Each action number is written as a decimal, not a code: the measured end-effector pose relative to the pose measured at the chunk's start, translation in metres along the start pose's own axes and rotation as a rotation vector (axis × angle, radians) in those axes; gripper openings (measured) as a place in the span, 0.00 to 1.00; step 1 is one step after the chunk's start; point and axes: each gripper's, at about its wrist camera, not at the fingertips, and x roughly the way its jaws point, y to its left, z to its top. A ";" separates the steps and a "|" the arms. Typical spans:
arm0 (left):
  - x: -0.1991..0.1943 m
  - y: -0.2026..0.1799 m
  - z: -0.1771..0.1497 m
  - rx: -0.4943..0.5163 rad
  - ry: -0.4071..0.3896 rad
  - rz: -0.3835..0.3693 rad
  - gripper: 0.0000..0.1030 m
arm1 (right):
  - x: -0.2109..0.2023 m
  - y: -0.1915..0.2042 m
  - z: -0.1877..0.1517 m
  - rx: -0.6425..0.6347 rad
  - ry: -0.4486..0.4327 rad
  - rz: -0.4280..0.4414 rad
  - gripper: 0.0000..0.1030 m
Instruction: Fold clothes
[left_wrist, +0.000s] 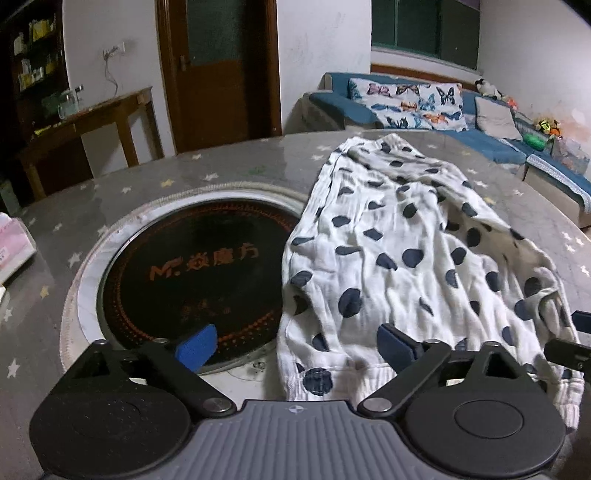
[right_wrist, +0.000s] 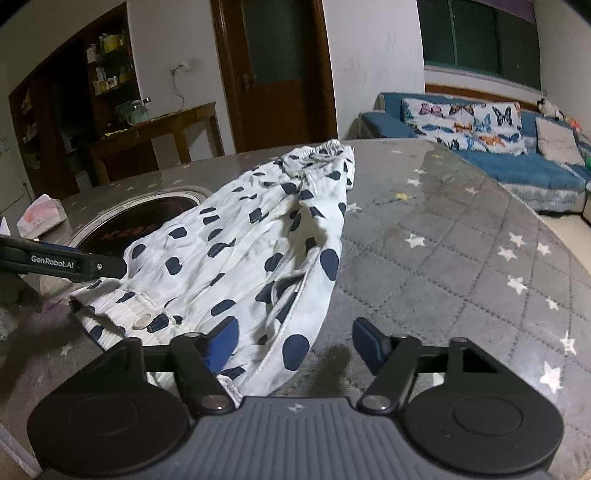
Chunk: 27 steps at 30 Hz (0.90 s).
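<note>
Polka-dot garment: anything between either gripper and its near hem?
Nothing visible. The left gripper and right gripper, jaws open, each straddle the polka-dot garment at its near hem on the table.

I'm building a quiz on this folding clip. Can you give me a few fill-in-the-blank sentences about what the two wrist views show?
1. The white garment is printed with dark blue ____.
2. The garment's edge partly covers the round black ____ set into the table.
3. The grey table cover is dotted with small ____.
4. The fingers of the left gripper and of the right gripper stand ____.

Missing words: dots; cooktop; stars; open
</note>
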 end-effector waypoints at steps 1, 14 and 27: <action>0.002 0.001 0.000 0.000 0.006 -0.003 0.84 | 0.001 -0.001 0.000 0.004 0.003 0.003 0.59; 0.007 0.002 -0.006 0.000 0.035 -0.092 0.16 | 0.008 -0.006 0.003 0.044 0.030 0.051 0.14; -0.019 0.015 -0.024 -0.006 0.053 -0.107 0.06 | -0.009 -0.013 -0.005 0.012 0.077 0.097 0.07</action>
